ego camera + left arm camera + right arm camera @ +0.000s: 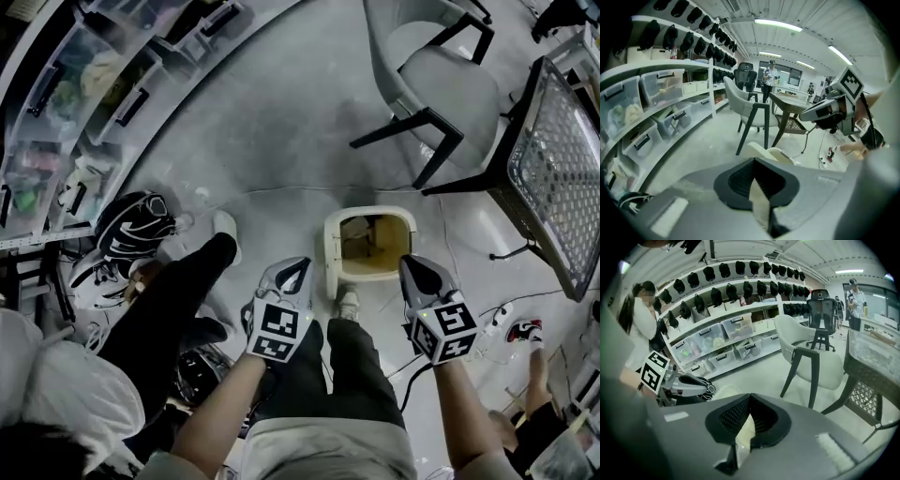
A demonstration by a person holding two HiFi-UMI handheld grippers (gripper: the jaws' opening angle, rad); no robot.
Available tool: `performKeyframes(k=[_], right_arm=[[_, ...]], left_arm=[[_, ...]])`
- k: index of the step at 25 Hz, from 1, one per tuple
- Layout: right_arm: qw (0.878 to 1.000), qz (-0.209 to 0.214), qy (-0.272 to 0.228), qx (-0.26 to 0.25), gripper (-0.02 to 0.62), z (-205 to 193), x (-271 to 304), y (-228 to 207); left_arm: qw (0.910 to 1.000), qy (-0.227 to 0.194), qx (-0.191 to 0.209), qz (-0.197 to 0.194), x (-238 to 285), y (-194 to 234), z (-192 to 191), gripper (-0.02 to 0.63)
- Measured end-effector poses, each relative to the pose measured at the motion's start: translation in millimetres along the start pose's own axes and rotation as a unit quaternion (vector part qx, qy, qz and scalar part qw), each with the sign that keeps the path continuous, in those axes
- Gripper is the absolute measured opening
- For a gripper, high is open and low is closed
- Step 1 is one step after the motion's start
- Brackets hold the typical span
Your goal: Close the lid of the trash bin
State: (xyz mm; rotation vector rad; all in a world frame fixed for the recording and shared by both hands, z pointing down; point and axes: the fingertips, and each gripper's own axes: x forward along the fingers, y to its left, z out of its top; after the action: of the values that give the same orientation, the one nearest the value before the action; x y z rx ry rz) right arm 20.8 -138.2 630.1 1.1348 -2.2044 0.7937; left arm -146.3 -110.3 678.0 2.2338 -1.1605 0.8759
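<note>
Left gripper (300,267) closed; trash bin (332,248) open

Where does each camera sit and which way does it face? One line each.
Head view: on the head, steeply down at the open trash bin; forearms, legs, left gripper, right gripper show.
Left gripper view: rides it, faces the chair; own shut jaws, right gripper show.
Right gripper view: rides it, faces the shelves; own shut jaws, left gripper show.
Shared: the chair.

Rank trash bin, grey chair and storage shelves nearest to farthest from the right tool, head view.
1. Trash bin: on the floor, just left of the right tool.
2. Grey chair: ahead, further up the floor.
3. Storage shelves: far left edge.
</note>
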Motion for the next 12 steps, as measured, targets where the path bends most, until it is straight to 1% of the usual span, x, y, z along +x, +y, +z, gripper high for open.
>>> performKeyframes(k=[3,5,8,12], right_arm=[[1.0,-0.005,0.015,0.012,0.003,-25,13,-10],[0.999,-0.011,0.021,0.021,0.003,-37,17,-17],[0.999,-0.022,0.023,0.039,0.003,-50,18,-28],[0.997,-0.041,0.019,0.062,0.003,-65,13,-42]], left_arm=[[0.9996,0.022,-0.008,-0.016,24,-5,-24,0.003],[0.9989,0.032,-0.008,-0.032,37,-12,-32,0.002],[0.9973,0.044,0.0,-0.058,55,-29,-38,0.002],[0.9938,0.077,0.01,-0.079,79,-54,-59,0.002]])
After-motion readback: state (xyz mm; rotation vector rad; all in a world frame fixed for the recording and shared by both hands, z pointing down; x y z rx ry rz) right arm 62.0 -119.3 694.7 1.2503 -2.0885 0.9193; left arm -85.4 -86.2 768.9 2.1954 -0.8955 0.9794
